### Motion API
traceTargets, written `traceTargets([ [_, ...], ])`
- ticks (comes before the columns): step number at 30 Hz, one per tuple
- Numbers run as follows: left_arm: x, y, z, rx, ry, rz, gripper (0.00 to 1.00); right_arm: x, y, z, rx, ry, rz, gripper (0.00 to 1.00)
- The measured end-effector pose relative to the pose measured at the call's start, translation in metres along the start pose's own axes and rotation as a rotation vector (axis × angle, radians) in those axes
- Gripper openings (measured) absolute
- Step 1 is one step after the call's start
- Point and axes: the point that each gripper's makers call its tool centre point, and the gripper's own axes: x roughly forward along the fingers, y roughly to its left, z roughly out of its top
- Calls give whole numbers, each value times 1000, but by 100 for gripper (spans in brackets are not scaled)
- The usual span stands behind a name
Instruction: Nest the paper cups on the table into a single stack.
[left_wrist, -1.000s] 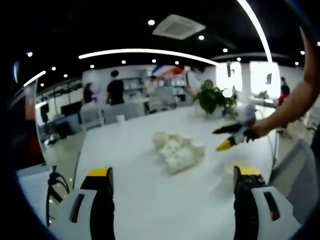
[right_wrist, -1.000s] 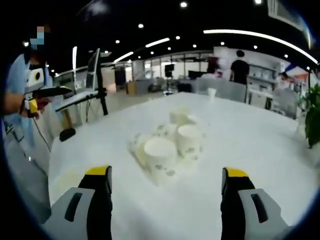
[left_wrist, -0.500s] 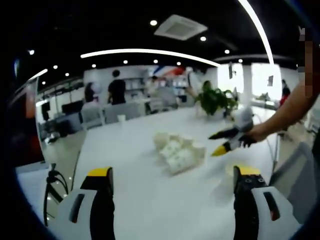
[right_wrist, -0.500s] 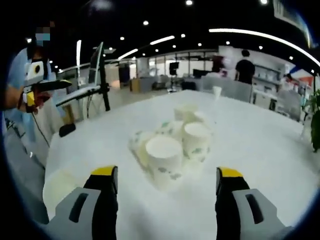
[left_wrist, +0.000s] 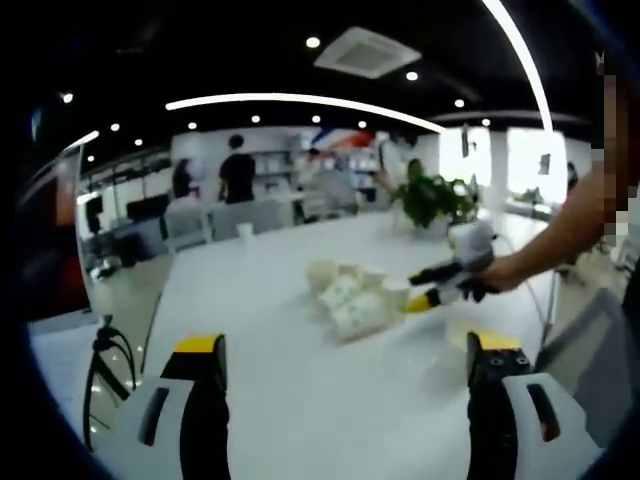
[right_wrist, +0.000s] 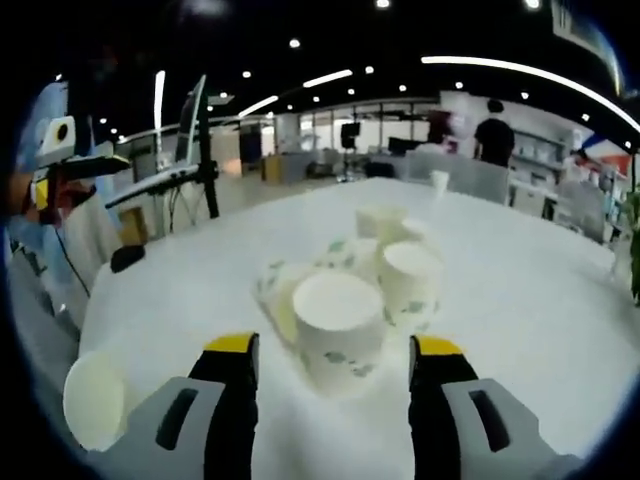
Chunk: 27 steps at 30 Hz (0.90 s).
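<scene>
the white table (right_wrist: 520, 300) carries a cluster of paper cups (right_wrist: 345, 285) near its middle. about five cups are countable; blur hides the exact number. most stand upright, mouths up; one at the cluster's left lies tilted. they are white with green leaf print. the right gripper (right_wrist: 335, 375) has its jaws spread, either side of the nearest cup (right_wrist: 338, 325), not touching. the left gripper (left_wrist: 345, 380) is released, well apart from the cluster.
</scene>
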Motion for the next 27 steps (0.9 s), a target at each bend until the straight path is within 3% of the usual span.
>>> traceTargets([
  [17,-17,8,-2,0,18,33,97,20,-7,-15,20,20,4,47],
  [21,-18,7,-1,1,14,36,97,19,-7,-18,2,31,0,39],
  [27,-19,8,-1,1,16,38,96,18,-14,-19,8,31,-14,38],
])
